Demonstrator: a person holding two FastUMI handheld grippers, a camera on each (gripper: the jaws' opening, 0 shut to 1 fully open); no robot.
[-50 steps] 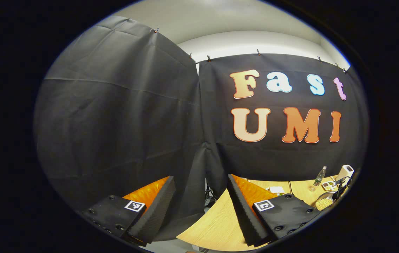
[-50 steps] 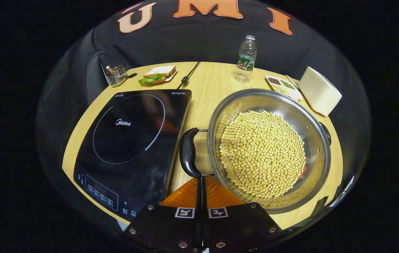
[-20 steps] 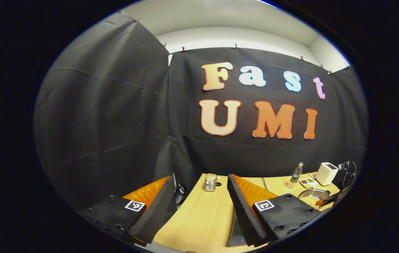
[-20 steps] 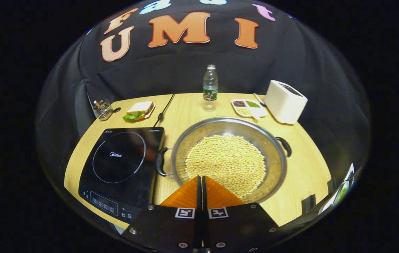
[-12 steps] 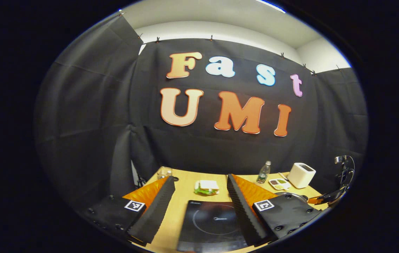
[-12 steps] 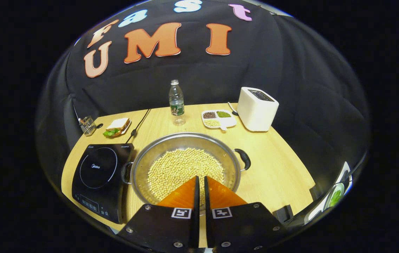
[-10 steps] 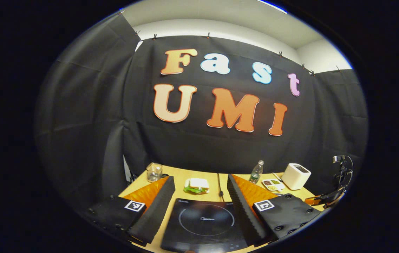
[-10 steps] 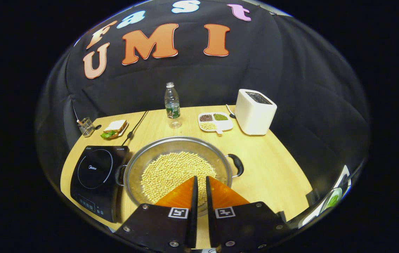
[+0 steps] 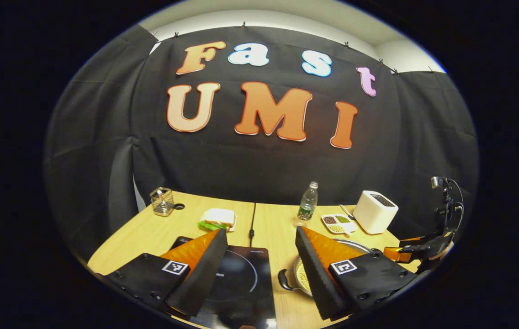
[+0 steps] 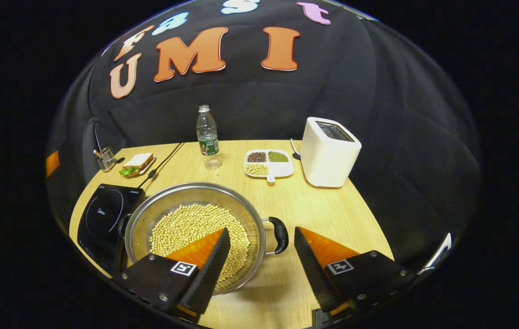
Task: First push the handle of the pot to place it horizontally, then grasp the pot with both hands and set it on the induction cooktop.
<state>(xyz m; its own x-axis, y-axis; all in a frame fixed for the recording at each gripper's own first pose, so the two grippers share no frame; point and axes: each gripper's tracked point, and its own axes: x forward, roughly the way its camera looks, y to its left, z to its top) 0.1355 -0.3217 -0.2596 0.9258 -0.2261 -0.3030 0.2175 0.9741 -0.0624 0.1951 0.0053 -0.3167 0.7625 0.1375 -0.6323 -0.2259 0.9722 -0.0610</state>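
Right gripper [image 10: 259, 246] jaws now spread wide, a moment ago clenched; lined up on pot [image 10: 195, 228] right handle [image 10: 280, 235]. Left gripper [image 9: 259, 260] jaws released, swung over induction cooktop [image 9: 241, 283]. Pot on counter [image 10: 332, 214] beside cooktop; handles level, two-handed grasp next.

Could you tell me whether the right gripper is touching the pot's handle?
Apart: in the right gripper view, the handle sits between the right gripper's open fingers, bare table either side.
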